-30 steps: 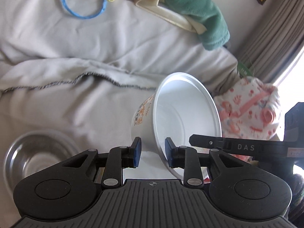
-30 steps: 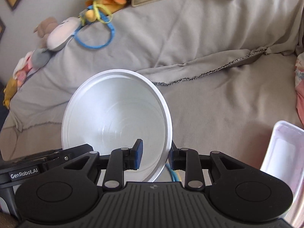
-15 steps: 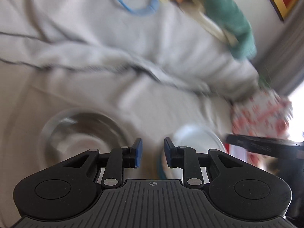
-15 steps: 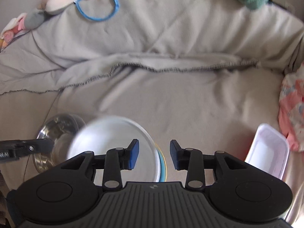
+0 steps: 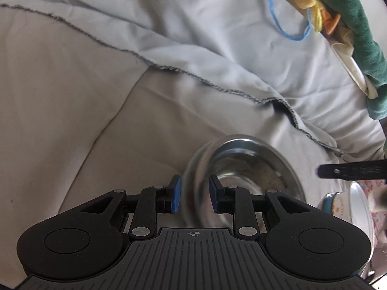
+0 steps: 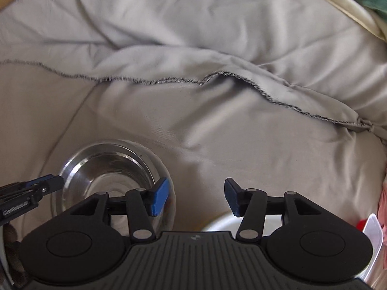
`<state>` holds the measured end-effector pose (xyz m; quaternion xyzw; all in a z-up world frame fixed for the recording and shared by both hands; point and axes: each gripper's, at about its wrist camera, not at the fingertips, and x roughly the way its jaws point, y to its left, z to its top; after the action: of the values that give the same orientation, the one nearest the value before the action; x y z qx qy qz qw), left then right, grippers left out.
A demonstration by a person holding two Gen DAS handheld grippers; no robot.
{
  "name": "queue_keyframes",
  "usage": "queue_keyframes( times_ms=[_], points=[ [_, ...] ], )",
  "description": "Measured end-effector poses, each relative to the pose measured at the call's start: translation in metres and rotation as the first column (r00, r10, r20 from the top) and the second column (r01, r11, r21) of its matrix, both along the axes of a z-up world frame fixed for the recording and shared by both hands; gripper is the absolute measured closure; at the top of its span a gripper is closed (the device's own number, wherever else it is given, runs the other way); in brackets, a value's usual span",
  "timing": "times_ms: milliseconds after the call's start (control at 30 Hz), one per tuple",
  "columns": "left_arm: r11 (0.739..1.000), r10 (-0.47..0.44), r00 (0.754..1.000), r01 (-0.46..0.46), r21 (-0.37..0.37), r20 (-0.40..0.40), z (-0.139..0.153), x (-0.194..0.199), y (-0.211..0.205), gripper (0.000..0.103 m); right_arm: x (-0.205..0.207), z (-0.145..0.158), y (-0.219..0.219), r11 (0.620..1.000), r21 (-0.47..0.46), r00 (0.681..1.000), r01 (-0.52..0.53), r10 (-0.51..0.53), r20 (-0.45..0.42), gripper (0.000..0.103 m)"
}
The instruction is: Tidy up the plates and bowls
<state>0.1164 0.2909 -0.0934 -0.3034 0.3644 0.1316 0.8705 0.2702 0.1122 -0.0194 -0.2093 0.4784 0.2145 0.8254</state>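
Left wrist view: steel bowl (image 5: 251, 169) on the bed (image 5: 96, 96) at centre right; white bowl (image 5: 360, 207) at right edge.

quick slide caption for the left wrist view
Left gripper straddling the near rim of a steel bowl on a grey blanket.

One steel bowl (image 5: 254, 166) sits on the bed; one white bowl (image 5: 360, 207) shows at the left view's right edge, with one blue-rimmed dish (image 5: 335, 201) beside it. One white rectangular container (image 6: 373, 239) pokes in. One blue cord loop (image 5: 285, 27), one green cloth (image 5: 362, 36), two tongs
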Motion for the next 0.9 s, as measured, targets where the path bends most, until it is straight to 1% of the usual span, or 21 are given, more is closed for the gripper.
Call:
queue_keyframes(
  times_ms=[33,67,133,167,233,367,433,467,500,533,633,800,900],
  points=[
    [1.0,-0.001,1.0,0.001,-0.001,-0.004,-0.003,0.0,0.001,0.068,0.003,-0.008,0.01,1.0,-0.027,1.0,-0.009,0.009,-0.009,0.05],
    [1.0,-0.006,1.0,0.006,-0.012,-0.009,-0.007,0.0,0.001,0.066,0.005,-0.014,0.018,0.999,-0.045,1.0,-0.013,0.012,-0.018,0.05],
    [0.998,-0.018,1.0,0.017,-0.055,-0.011,-0.015,-0.001,0.005,0.061,0.009,-0.028,0.034,0.997,-0.078,0.999,-0.018,0.015,-0.046,0.048],
    [0.997,-0.024,1.0,0.023,-0.074,-0.01,-0.018,-0.001,0.007,0.06,0.011,-0.035,0.04,0.995,-0.094,0.998,-0.023,0.018,-0.061,0.048],
    [0.994,-0.037,0.999,0.037,-0.107,-0.001,-0.024,-0.001,0.009,0.061,0.012,-0.046,0.05,0.992,-0.125,0.996,-0.03,0.019,-0.085,0.043],
    [0.986,-0.062,0.998,0.064,-0.155,0.019,-0.031,0.001,0.011,0.063,0.017,-0.068,0.062,0.988,-0.155,0.99,-0.014,-0.008,-0.143,0.04],
    [0.981,-0.068,0.997,0.073,-0.182,0.033,-0.035,0.001,0.011,0.067,0.02,-0.079,0.065,0.987,-0.159,0.983,0.004,-0.033,-0.179,0.04],
    [0.978,-0.072,0.996,0.079,-0.195,0.043,-0.036,0.001,0.012,0.07,0.021,-0.084,0.065,0.987,-0.159,0.979,0.015,-0.047,-0.2,0.038],
    [0.975,-0.078,0.996,0.087,-0.207,0.052,-0.037,0.001,0.012,0.071,0.022,-0.089,0.065,0.987,-0.161,0.974,0.027,-0.062,-0.217,0.034],
    [0.974,-0.078,0.996,0.087,-0.207,0.052,-0.037,0.002,0.011,0.072,0.022,-0.092,0.065,0.987,-0.154,0.97,0.042,-0.078,-0.23,0.03],
    [0.977,-0.08,0.995,0.089,-0.192,0.053,-0.036,0.001,0.009,0.073,0.024,-0.094,0.063,0.989,-0.125,0.96,0.083,-0.113,-0.256,0.026],
    [0.987,-0.05,0.997,0.058,-0.151,0.057,-0.035,0.001,0.01,0.073,0.021,-0.089,0.057,0.989,-0.066,0.948,0.129,-0.143,-0.286,0.025],
    [0.994,-0.017,0.998,0.023,-0.103,0.055,-0.033,0.0,0.011,0.071,0.017,-0.086,0.054,0.992,-0.02,0.942,0.126,-0.126,-0.311,0.025]
  ],
)
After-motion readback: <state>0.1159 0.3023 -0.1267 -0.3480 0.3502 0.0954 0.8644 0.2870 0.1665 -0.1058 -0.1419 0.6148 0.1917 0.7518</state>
